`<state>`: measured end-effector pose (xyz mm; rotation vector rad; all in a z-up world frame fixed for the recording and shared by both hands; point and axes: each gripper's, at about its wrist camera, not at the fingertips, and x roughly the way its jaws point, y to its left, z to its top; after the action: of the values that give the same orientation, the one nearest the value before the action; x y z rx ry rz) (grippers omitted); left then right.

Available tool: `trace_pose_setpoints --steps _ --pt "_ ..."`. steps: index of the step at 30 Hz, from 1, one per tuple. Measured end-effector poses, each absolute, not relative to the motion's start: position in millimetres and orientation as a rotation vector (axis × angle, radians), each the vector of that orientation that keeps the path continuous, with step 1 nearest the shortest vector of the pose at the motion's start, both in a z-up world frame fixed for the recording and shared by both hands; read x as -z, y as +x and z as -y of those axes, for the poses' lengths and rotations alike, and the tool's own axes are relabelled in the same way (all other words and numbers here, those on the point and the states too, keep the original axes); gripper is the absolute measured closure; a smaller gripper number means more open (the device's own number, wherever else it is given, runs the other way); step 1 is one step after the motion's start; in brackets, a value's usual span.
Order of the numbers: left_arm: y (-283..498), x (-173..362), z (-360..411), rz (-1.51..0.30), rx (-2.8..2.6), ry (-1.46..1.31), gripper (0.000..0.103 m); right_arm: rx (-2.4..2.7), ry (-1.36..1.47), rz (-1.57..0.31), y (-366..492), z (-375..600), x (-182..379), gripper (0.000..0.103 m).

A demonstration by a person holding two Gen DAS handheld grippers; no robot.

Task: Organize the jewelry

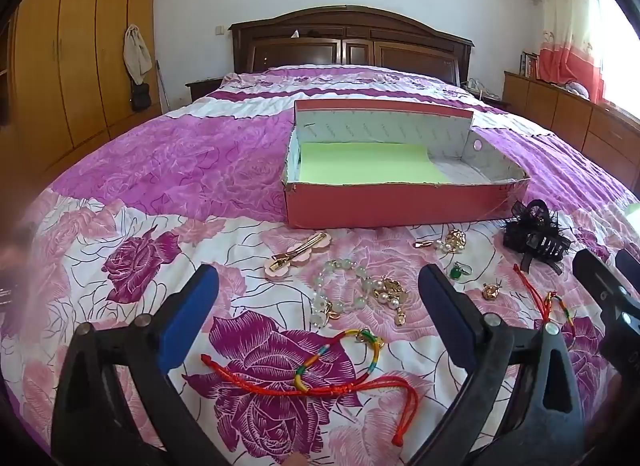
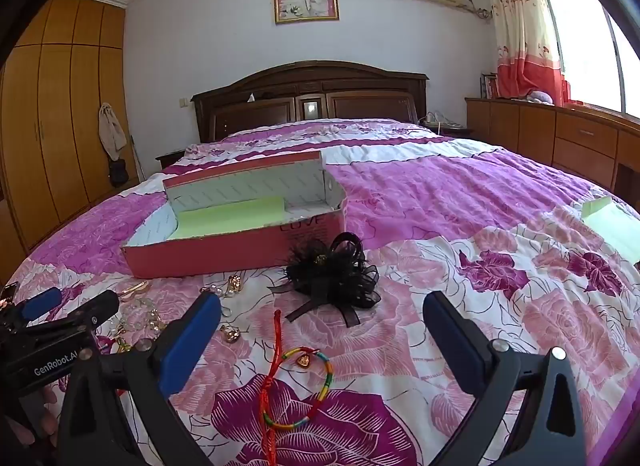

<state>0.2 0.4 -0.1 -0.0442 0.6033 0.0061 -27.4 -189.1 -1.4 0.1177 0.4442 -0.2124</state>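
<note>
A red cardboard box (image 1: pixel 384 205) with a green liner stands open on the bed; it also shows in the right wrist view (image 2: pixel 208 254). In front of it lie a pink hair clip (image 1: pixel 298 256), a pale bead bracelet (image 1: pixel 344 286), a gold pearl brooch (image 1: pixel 454 242), a green ring (image 1: pixel 458 270), a black feather hair claw (image 1: pixel 534 236) (image 2: pixel 332 274) and a red rainbow cord bracelet (image 1: pixel 320 374). A second cord bracelet (image 2: pixel 298 390) lies between the right fingers. My left gripper (image 1: pixel 316 322) is open and empty above the cord bracelet. My right gripper (image 2: pixel 320 330) is open and empty.
The floral quilt (image 1: pixel 160 169) covers the whole bed. A green sheet (image 2: pixel 612 225) lies at the right edge. The other gripper shows at the left of the right wrist view (image 2: pixel 60 326). Wardrobe at left, dresser at right, headboard behind.
</note>
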Motion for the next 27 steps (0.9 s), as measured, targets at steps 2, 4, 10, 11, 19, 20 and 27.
trace_pose_setpoints --steps 2,4,10,11,19,20,27 --pt "0.8 0.2 -1.3 -0.603 -0.005 -0.042 0.01 0.212 0.119 -0.443 -27.5 189.2 1.5 0.0" --pt "1.8 0.5 -3.7 -0.603 -0.005 -0.041 0.01 0.212 0.119 -0.446 -27.3 189.4 1.7 0.0" --pt "0.8 3.2 1.3 -0.597 -0.011 -0.026 0.01 0.212 0.12 -0.444 -28.2 189.2 1.4 0.0" --pt "1.0 3.5 1.1 -0.596 -0.012 -0.025 0.01 0.212 0.12 -0.444 -28.7 188.9 1.1 0.0" --pt "-0.7 1.7 1.0 -0.593 -0.007 -0.019 0.01 0.212 0.121 -0.446 -28.5 189.0 1.1 0.0" --pt "-1.0 1.4 1.3 -0.592 -0.008 -0.019 0.01 0.211 0.121 -0.446 -28.4 189.1 1.1 0.0" --pt "-1.5 1.6 1.6 -0.591 -0.008 -0.018 0.01 0.211 0.12 -0.447 -28.8 189.0 1.2 0.0"
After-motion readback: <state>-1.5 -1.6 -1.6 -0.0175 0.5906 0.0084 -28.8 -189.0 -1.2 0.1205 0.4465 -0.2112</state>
